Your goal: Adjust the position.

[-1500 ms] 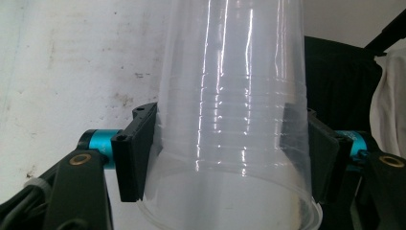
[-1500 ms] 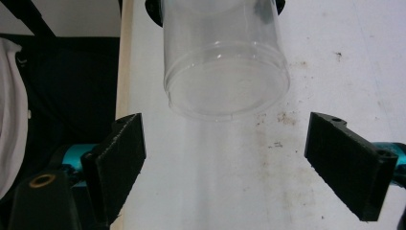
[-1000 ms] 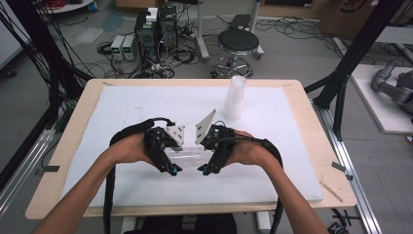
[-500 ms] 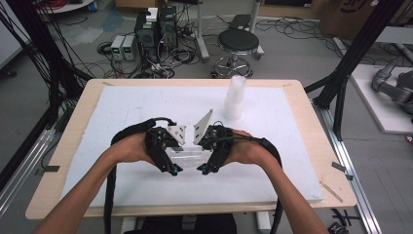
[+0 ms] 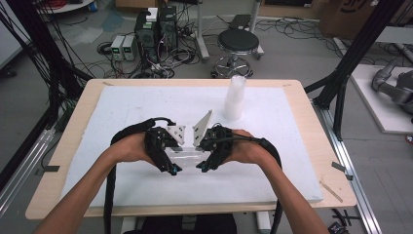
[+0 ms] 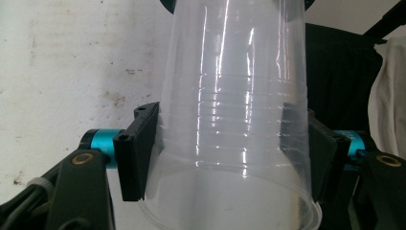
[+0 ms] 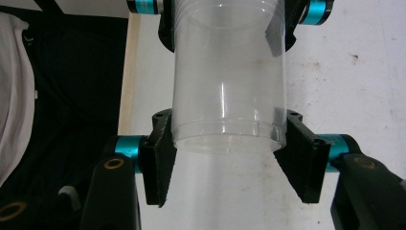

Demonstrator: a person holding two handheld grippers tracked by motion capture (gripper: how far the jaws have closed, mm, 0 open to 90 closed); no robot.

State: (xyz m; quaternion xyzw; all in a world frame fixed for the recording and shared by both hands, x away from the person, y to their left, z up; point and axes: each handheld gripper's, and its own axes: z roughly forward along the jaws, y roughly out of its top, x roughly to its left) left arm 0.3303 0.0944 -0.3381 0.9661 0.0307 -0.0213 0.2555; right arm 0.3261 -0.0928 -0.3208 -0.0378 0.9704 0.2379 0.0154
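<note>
A clear plastic cup (image 5: 185, 155) lies level above the white pad, held between my two grippers. In the left gripper view the left gripper (image 6: 227, 153) is shut on the cup (image 6: 230, 72) just behind its rim, with ribbed rings showing inside it. In the right gripper view the right gripper (image 7: 227, 153) has just been closing, and its pads now press on the cup (image 7: 230, 86) near its base. In the high view the left gripper (image 5: 170, 168) and right gripper (image 5: 201, 167) face each other, fingertips toward the table's front.
A tall stack of clear cups (image 5: 234, 97) stands upright at the back of the white pad (image 5: 122, 107). The wooden table edge (image 5: 311, 146) frames the pad. A stool (image 5: 238, 41) and electronics sit on the floor beyond.
Both hands stay where they were. The right gripper's jaws have drawn in against the cup's base end. The left gripper keeps its grip.
</note>
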